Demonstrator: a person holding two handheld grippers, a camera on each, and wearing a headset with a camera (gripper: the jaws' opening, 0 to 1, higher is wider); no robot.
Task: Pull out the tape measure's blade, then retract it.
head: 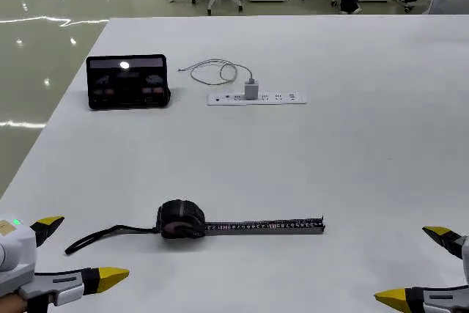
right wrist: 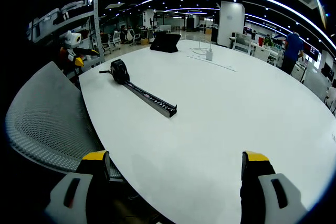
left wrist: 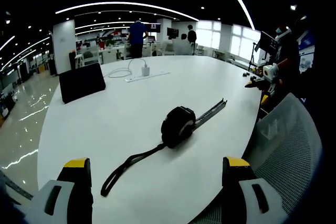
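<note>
the tape measure (head: pixel 181 218) lay on the white worktop (head: pixel 344 144) near its front edge, a black case with its blade (head: pixel 265 226) drawn out flat along the surface to the person's right, the end hook resting on the worktop. a black wrist strap (head: pixel 102 236) trailed from the other side of the case towards the left hand-held gripper (head: pixel 86 248). that gripper sat at the lower left of the head view, its yellow-tipped jaws spread wide and holding nothing, apart from the strap's loop. the right hand-held gripper (head: pixel 409 264) sat at the lower right, its jaws also wide apart and empty, well clear of the blade's end. in the left gripper view the case lay ahead between the jaws, with the strap running back towards the camera. farther back on the worktop stood a dark tablet (head: pixel 126 81), and beside it lay a white power strip (head: pixel 256 98) with a charger (head: pixel 251 90) plugged in and a loose cable (head: pixel 212 71) looped behind it.
</note>
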